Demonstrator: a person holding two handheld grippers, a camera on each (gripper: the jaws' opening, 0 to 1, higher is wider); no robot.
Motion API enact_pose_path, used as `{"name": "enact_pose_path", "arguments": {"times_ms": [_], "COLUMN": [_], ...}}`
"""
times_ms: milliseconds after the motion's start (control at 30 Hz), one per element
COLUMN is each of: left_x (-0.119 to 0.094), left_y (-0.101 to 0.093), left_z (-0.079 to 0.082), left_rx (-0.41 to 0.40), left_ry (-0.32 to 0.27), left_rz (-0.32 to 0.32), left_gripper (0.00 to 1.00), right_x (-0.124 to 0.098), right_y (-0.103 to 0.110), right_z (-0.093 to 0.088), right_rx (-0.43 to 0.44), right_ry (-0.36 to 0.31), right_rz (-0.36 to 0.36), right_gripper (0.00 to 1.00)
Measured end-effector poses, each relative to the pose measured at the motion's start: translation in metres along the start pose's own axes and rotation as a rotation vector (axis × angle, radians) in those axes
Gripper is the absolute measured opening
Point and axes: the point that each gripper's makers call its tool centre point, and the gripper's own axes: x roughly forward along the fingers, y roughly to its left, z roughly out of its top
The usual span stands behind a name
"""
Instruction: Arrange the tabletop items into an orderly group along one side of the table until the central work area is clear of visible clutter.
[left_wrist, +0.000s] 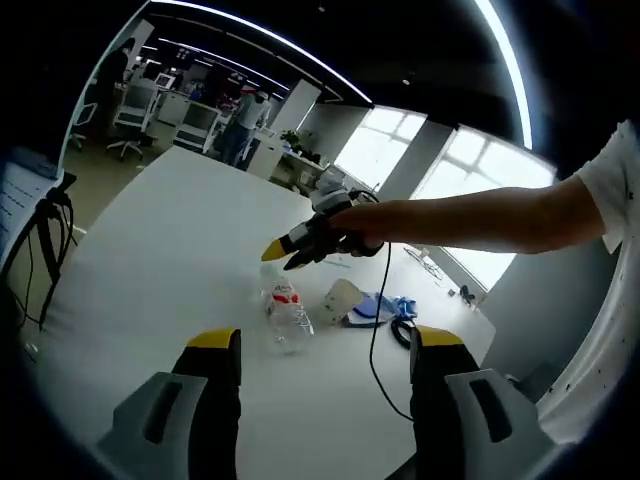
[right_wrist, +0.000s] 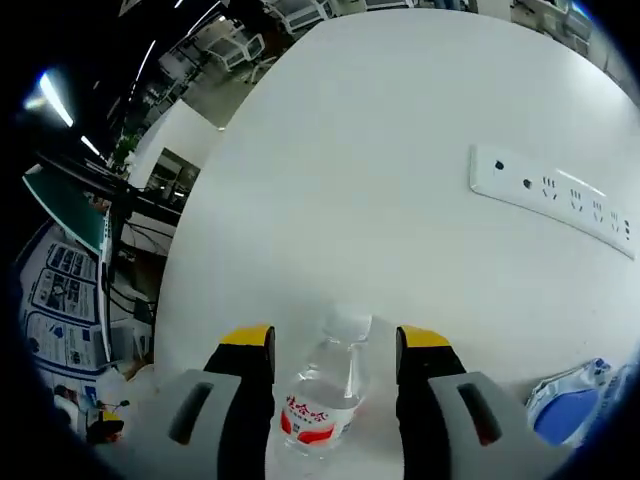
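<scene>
Here the right gripper (right_wrist: 335, 345) hangs over a clear plastic bottle (right_wrist: 322, 395) with a red label, its jaws spread wide to either side of the bottle's upper part and not yet touching it, so the step in hand looks like the approach to a grasp. The bottle lies on the white surface (right_wrist: 380, 180), near a blue and white bundle (right_wrist: 565, 400) and well apart from a white power strip (right_wrist: 550, 190). The left gripper (left_wrist: 325, 350) waits back with jaws wide, holding nothing. Next, I judge, the right jaws must lower and close evenly on the bottle, since a thin, rounded body may slip or roll.
</scene>
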Motion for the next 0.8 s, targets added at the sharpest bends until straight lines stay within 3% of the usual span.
{"name": "enact_pose_path", "arguments": {"times_ms": [500,800], "left_x": [-0.003,-0.004], "left_y": [0.009,0.014], "left_z": [-0.009,-0.012], "left_rx": [-0.048,-0.062], "left_ry": [-0.029,-0.042], "left_rz": [0.011,0.018], "left_gripper": [0.69,0.69], "right_x": [0.019,0.027], "right_y": [-0.002,-0.011], "right_z": [-0.011,-0.014], "right_rx": [0.010,0.024], "right_ry": [0.104,0.128], "right_rz": [-0.092,-0.122], "right_gripper": [0.43,0.39]}}
